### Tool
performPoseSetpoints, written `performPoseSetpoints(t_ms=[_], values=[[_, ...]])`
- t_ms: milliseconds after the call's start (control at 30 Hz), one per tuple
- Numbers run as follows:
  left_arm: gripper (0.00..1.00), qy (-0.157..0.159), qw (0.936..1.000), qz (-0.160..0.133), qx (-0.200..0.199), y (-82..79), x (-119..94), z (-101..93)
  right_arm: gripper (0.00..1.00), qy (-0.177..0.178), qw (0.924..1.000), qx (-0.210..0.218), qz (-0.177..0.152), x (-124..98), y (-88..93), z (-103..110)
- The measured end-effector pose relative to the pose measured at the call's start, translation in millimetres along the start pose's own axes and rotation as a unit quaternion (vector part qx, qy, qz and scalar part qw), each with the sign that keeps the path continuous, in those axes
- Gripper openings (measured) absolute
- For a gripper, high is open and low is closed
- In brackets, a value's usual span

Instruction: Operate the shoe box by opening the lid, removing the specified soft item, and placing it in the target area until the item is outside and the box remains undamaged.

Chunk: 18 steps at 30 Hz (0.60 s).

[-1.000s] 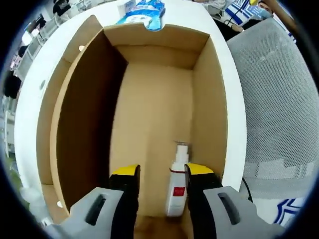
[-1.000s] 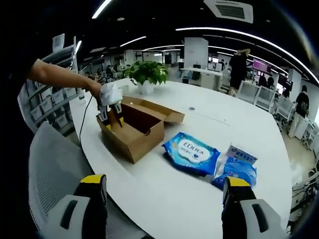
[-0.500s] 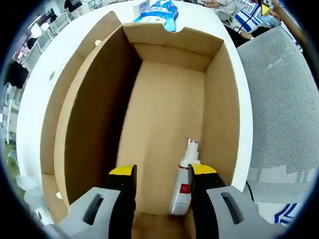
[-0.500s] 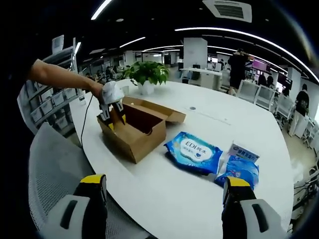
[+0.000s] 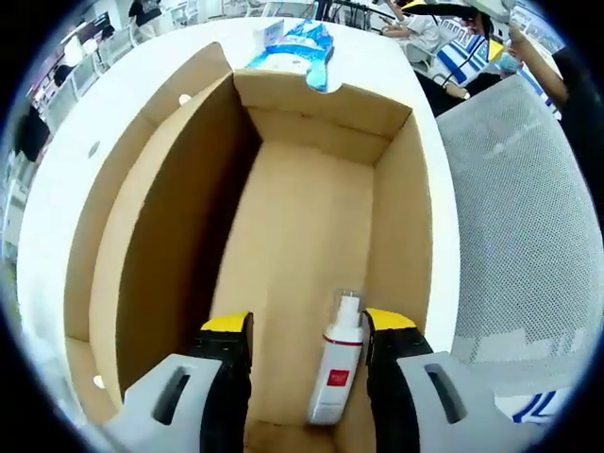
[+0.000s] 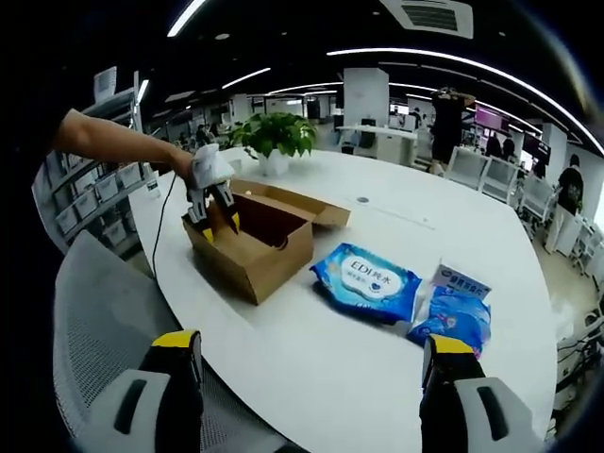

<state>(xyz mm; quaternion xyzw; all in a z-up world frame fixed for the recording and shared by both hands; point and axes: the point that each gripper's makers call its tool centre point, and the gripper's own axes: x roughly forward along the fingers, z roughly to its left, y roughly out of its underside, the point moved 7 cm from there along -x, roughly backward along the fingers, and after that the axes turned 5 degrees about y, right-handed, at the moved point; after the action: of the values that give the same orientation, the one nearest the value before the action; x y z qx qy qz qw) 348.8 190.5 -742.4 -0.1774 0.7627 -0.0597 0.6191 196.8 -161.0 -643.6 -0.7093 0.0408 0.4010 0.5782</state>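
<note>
Now the shoe box (image 5: 311,236) is sitting open near the counter (image 6: 311,368) edge by the mesh chair (image 6: 104,321). The left hand-held gripper (image 5: 307,335) is reaching inside, wide open, holding nothing. A small white bottle (image 5: 335,373) is lying by its right jaw. Next it probably needs to close around the bottle. The right hand-held gripper (image 6: 307,363) is waiting wide open, well apart.

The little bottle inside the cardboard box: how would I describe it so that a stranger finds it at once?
On the round white table stands an open brown cardboard box. On its floor, against the wall nearest the mesh chair, lies the bottle: white, with a red label and a clear cap, the box's sole content, between the left tongs.
</note>
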Motion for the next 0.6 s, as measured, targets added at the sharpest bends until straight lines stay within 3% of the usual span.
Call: performPoseSetpoints(t_ms=[267, 400, 600], values=[[0.43, 0.013, 0.9999, -0.006, -0.006, -5.4, 13, -3.7, 0.97, 0.004, 0.9999, 0.013, -0.002, -2, 0.2, 0], [0.47, -0.006, 0.9998, -0.015, 0.01, -8.3, 10, 2.4, 0.97, 0.004, 0.9999, 0.016, -0.001, -2, 1.1, 2], [0.47, -0.019, 0.9996, -0.017, -0.014, -1.6, 5, 12.9, 0.97, 0.002, 0.9999, 0.015, 0.002, -1, 0.3, 4]])
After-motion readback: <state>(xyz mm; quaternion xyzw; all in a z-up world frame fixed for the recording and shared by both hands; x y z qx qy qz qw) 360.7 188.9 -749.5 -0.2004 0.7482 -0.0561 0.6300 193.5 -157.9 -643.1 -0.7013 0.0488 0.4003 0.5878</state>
